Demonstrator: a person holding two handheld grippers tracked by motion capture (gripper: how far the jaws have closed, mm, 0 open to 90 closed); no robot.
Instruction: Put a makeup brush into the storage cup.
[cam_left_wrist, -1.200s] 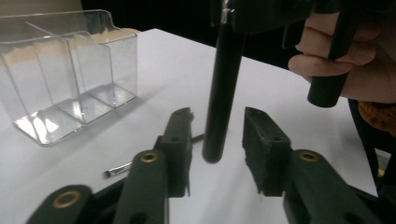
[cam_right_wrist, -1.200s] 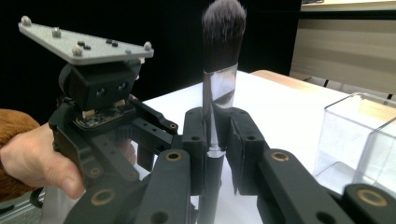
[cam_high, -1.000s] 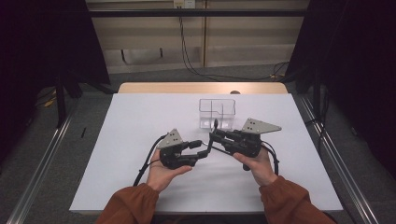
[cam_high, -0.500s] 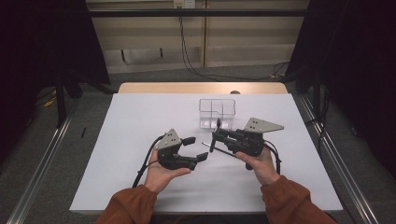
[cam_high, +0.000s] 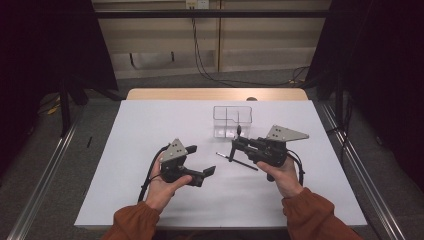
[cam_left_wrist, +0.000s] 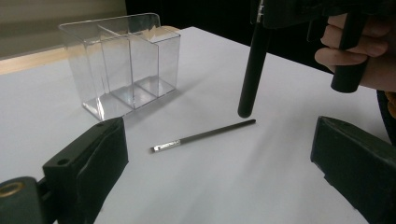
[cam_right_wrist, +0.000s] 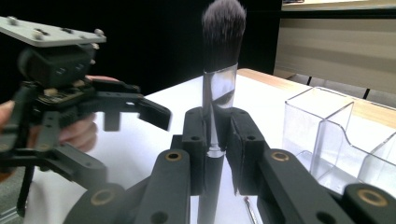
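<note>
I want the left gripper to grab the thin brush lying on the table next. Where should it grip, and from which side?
Grip the thin brush at mid-handle, coming from above with the left gripper, jaws across its length. It lies flat and free on the table; the handle is slim and straight.

Rust-orange sleeves; black claws with brass pivot screws, grey three-cornered plates

Lighting even and overhead on the white table, surroundings falling to near black; soft faint shadows; mild glare on the clear organizer walls; near jaws blurred in both gripper views, high view slightly grainy.
</note>
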